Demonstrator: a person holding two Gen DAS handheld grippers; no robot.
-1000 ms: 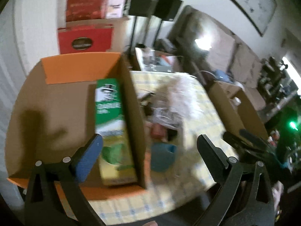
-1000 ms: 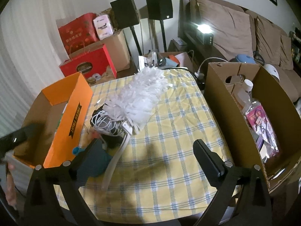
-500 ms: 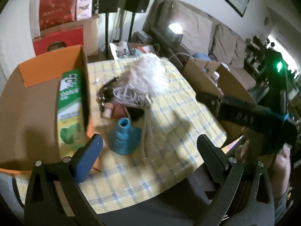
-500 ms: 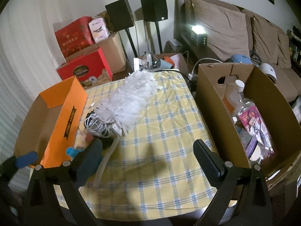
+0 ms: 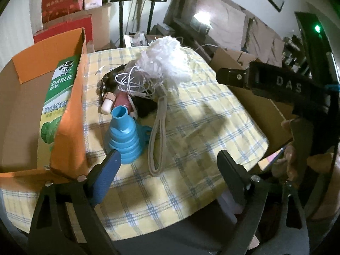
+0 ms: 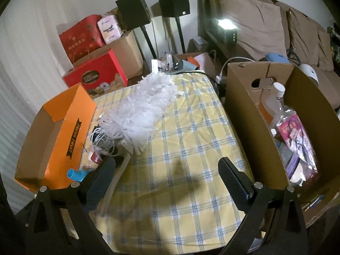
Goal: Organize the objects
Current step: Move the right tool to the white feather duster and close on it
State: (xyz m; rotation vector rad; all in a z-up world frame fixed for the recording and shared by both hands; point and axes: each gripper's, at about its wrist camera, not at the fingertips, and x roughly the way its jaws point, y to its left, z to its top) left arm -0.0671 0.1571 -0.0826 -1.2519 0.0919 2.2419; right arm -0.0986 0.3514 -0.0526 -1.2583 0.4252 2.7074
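Bare checked tablecloth (image 6: 187,148) fills the frame's centre and lower half. Clutter, white duster (image 6: 140,110) and blue funnel (image 5: 125,136), blocks the left; cardboard boxes wall both edges.

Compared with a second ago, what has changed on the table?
The left gripper swung from over the orange box to the blue funnel, its empty fingers closing slightly. Nothing was taken hold of or released. The funnel, white duster and right gripper stayed put.

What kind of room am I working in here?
Most likely a home living room: a brown sofa with cushions, two speakers on stands, and a table with a checked tablecloth.
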